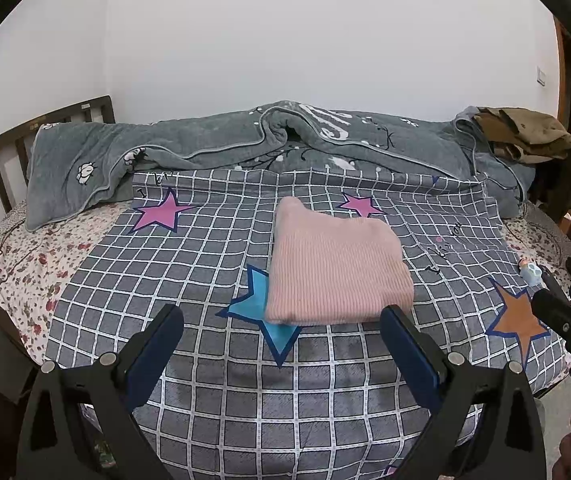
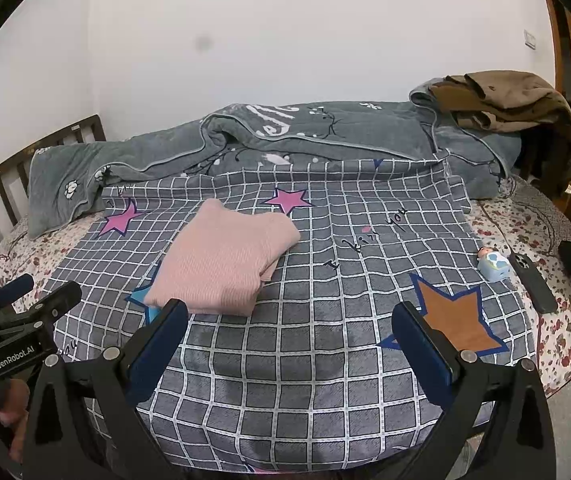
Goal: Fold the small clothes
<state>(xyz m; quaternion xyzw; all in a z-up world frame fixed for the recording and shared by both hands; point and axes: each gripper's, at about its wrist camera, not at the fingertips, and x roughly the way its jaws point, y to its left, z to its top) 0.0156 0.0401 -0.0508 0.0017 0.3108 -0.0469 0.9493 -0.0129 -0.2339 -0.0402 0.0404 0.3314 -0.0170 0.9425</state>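
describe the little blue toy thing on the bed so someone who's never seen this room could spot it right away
Start at the grey checked sheet spread over the bed and find its orange star. Just beyond that star, at the sheet's right edge, sits the small pale-blue figurine. A black phone lies beside it, but the figurine is light, rounded and stands up.

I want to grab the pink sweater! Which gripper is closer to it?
Left. The left gripper hangs open right at the folded pink sweater's near edge. The right gripper is open too, off to the sweater's right.
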